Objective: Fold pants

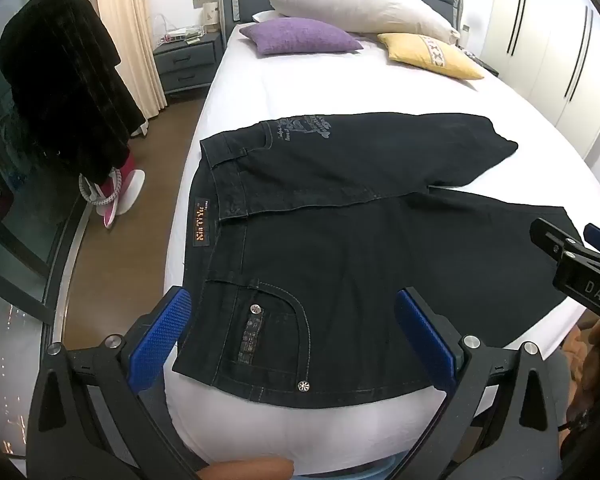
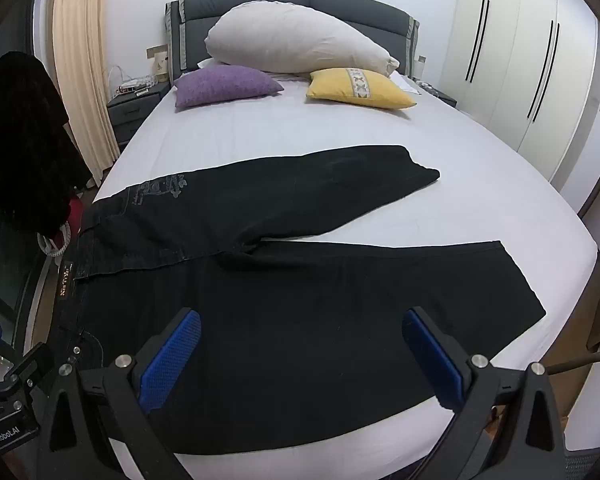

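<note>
Black jeans (image 1: 360, 240) lie flat on the white bed, waistband to the left, both legs running right; they also show in the right wrist view (image 2: 300, 300). The far leg (image 2: 320, 188) angles away from the near leg (image 2: 420, 292). My left gripper (image 1: 296, 332) is open, hovering above the near hip pocket (image 1: 272, 328) at the waist end. My right gripper (image 2: 300, 356) is open, hovering above the near leg's thigh. The right gripper's body shows at the right edge of the left wrist view (image 1: 580, 264). Neither holds cloth.
The bed (image 2: 380, 140) carries a white pillow (image 2: 300, 44), a purple cushion (image 2: 224, 86) and a yellow cushion (image 2: 360, 88) at the headboard. A nightstand (image 1: 188, 64) and a dark garment (image 1: 60, 80) stand left. Wardrobe doors (image 2: 520, 60) are right.
</note>
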`<move>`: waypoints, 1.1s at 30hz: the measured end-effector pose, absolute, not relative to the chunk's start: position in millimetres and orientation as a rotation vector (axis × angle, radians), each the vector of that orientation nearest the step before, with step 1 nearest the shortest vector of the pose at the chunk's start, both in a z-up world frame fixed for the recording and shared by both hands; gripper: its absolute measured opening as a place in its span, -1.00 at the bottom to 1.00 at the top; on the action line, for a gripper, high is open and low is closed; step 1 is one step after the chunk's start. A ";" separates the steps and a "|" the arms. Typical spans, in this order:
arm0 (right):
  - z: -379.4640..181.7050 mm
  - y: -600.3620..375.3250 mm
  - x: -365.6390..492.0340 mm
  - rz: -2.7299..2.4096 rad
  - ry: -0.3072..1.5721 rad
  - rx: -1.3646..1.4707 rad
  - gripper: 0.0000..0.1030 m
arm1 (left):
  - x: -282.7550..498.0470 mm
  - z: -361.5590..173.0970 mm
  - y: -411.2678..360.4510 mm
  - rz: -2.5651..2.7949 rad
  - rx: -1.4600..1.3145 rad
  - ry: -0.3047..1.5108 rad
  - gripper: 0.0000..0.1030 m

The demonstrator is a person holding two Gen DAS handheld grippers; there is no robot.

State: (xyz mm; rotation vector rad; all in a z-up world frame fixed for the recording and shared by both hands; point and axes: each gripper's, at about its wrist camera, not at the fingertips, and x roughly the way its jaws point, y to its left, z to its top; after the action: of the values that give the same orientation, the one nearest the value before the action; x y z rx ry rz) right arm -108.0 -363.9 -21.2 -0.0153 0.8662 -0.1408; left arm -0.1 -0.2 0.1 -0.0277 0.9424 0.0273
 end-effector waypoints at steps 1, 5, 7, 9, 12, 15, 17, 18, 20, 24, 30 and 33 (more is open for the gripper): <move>-21.5 -363.7 -108.0 -0.140 0.867 -0.015 1.00 | 0.0 0.1 -0.1 0.025 -0.030 0.942 1.00; -21.5 -363.6 -108.5 -0.140 0.867 -0.013 1.00 | 0.4 0.3 0.5 0.020 -0.036 0.943 1.00; -21.0 -363.3 -109.1 -0.140 0.865 -0.013 1.00 | -3.3 -2.4 -0.4 0.027 -0.028 0.941 1.00; -24.2 -361.5 -108.1 -0.138 0.871 -0.012 1.00 | -4.5 -2.8 -0.3 0.028 -0.029 0.940 1.00; -23.8 -361.9 -110.4 -0.137 0.872 -0.011 1.00 | 0.3 -1.4 0.6 0.027 -0.027 0.941 1.00; -24.2 -361.8 -109.9 -0.137 0.875 -0.011 1.00 | -0.3 -1.1 0.9 0.028 -0.028 0.942 1.00; -27.7 -360.5 -110.0 -0.137 0.876 -0.011 1.00 | 0.3 -1.8 0.7 0.025 -0.025 0.942 1.00; -26.5 -361.4 -110.5 -0.137 0.876 -0.010 1.00 | 0.3 -1.8 0.9 0.025 -0.024 0.943 1.00; -25.9 -361.3 -111.8 -0.137 0.877 -0.010 1.00 | -0.9 -1.6 0.2 0.026 -0.025 0.943 1.00; -34.1 -353.7 -111.6 -0.135 0.888 -0.012 1.00 | -0.7 -1.7 0.0 0.025 -0.024 0.944 1.00; -33.4 -354.9 -111.3 -0.134 0.890 -0.010 1.00 | -0.3 -1.7 -0.1 0.025 -0.024 0.945 1.00; -34.1 -353.8 -111.7 -0.134 0.891 -0.012 1.00 | -1.6 -3.3 0.2 0.026 -0.023 0.945 1.00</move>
State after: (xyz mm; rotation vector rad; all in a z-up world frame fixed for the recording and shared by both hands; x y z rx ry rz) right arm -111.7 -353.8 -34.1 -0.0117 0.8911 -0.1341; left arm -1.6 0.2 -3.3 -0.0233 0.9445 0.0259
